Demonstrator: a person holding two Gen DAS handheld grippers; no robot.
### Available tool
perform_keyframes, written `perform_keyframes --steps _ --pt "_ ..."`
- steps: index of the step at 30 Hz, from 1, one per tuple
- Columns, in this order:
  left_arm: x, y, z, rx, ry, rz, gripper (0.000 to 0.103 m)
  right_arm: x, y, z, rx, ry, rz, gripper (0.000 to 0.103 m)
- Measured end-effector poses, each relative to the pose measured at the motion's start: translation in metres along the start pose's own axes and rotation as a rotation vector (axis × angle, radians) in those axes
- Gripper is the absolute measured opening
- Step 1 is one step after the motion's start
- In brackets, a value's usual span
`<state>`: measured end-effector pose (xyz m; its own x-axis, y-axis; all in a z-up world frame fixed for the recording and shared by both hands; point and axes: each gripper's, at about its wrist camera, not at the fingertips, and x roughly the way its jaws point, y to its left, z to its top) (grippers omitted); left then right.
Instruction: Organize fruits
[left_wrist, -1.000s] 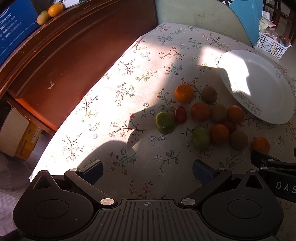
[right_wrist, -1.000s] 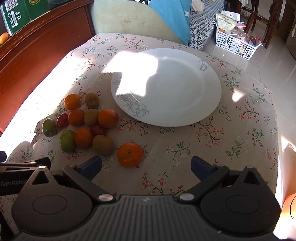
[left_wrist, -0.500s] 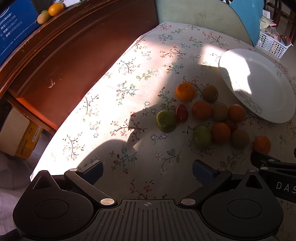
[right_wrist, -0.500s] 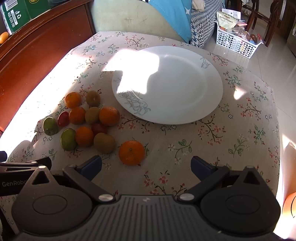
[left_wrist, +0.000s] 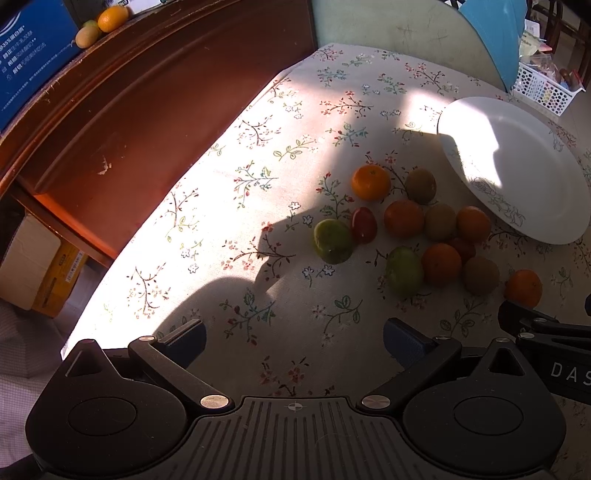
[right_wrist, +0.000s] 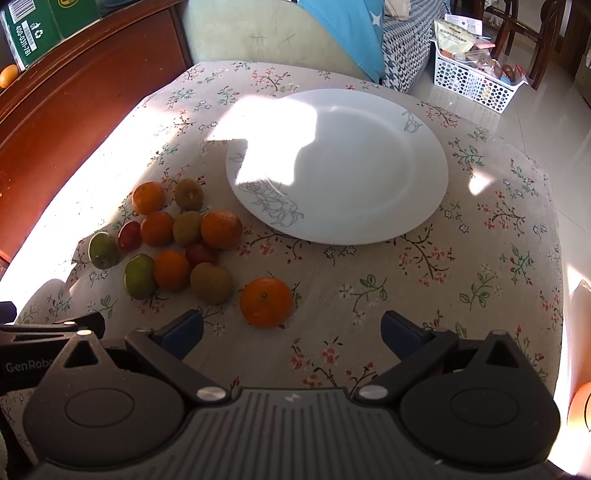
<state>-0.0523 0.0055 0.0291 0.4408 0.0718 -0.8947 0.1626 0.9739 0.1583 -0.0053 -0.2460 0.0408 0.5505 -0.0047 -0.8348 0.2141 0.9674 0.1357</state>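
Observation:
A cluster of several fruits (left_wrist: 413, 229) lies on the floral tablecloth: oranges, brown kiwis, green fruits and small red ones. It also shows in the right wrist view (right_wrist: 173, 236). One orange (right_wrist: 266, 302) lies apart, just ahead of my right gripper (right_wrist: 291, 328), which is open and empty. A large white plate (right_wrist: 340, 166) sits empty beyond it; it shows in the left wrist view (left_wrist: 517, 166) too. My left gripper (left_wrist: 293, 338) is open and empty, short of the green fruit (left_wrist: 332, 240).
A dark wooden cabinet (left_wrist: 129, 103) runs along the table's left side, with two fruits (left_wrist: 101, 24) and boxes on top. A chair back (right_wrist: 258, 33) stands behind the table. A white basket (right_wrist: 476, 81) sits on the floor at the right.
Both grippers have crept slightly forward toward the fruits. Nothing was taken hold of; the fruits and the plate lie as before.

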Motion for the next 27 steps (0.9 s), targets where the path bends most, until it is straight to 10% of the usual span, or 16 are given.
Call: perform_keyframes --steps 14,27 --pt "0.0 0.028 0.004 -0.092 -0.013 -0.067 0.102 -0.013 -0.038 -0.004 0.076 -0.039 0.077 0.098" --pt "0.001 0.065 0.0 -0.173 -0.039 -0.076 0.101 -0.011 -0.04 -0.013 0.067 -0.066 0.155 0.06"
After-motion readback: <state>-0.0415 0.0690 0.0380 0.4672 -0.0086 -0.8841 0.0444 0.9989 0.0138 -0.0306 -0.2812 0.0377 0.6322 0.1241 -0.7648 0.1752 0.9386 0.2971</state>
